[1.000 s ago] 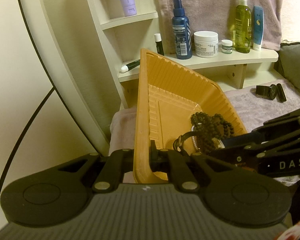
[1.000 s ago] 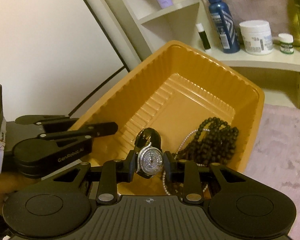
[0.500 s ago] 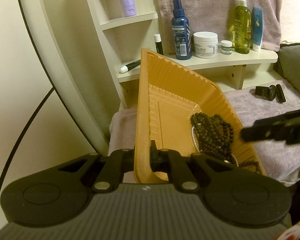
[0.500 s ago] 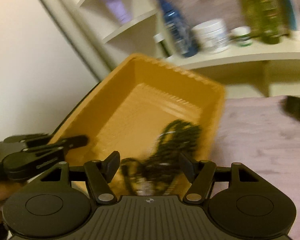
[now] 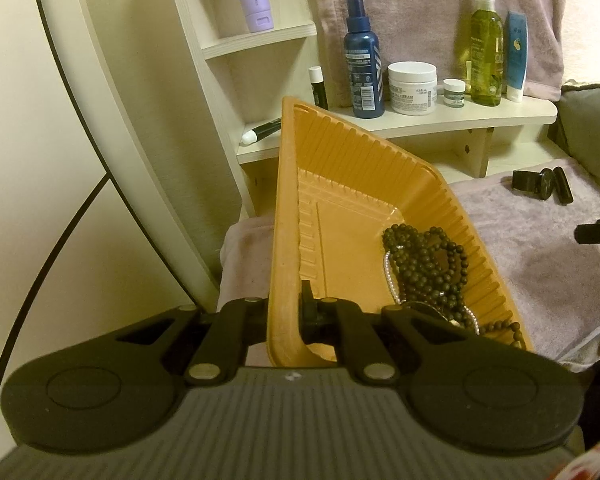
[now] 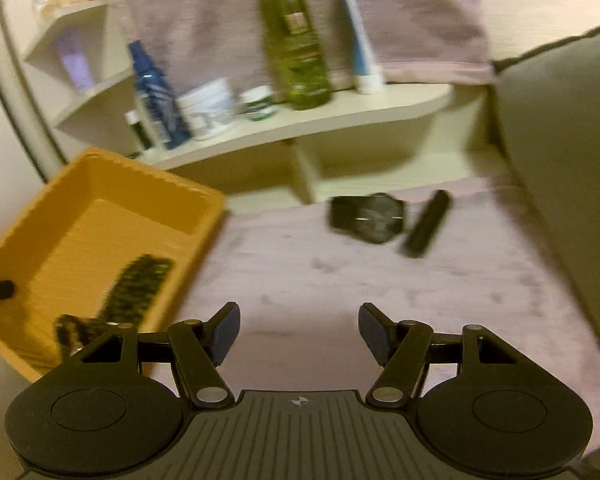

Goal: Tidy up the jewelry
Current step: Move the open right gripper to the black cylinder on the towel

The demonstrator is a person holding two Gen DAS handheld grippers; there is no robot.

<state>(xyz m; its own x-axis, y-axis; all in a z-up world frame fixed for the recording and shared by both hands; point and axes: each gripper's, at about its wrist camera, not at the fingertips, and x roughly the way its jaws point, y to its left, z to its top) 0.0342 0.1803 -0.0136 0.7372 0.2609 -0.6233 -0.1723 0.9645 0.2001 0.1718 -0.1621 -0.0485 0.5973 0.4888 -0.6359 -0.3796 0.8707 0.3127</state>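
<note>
My left gripper [image 5: 286,312] is shut on the near rim of an orange ribbed plastic tray [image 5: 340,168] and holds it tilted. In the tray lie a dark bead necklace [image 5: 424,264], a pearl strand [image 5: 390,280] and a watch half hidden behind my fingers. My right gripper [image 6: 298,330] is open and empty above the pink towel [image 6: 320,280], right of the tray [image 6: 80,216]. A black watch [image 6: 370,218] lies on the towel ahead of it, also in the left wrist view [image 5: 540,184]. The right gripper's fingertip [image 5: 598,234] shows at the right edge.
A cream shelf [image 5: 420,120] behind the tray carries a blue bottle [image 5: 362,60], a white cream jar [image 5: 412,88], a green spray bottle [image 5: 486,44] and tubes. A grey cushion [image 6: 560,160] stands at the right. A curved mirror frame [image 5: 100,140] runs along the left.
My right gripper opened and let the jewelled watch drop into the tray, then pulled out and swung right over the towel toward the black watch. The left gripper kept its hold on the tray.
</note>
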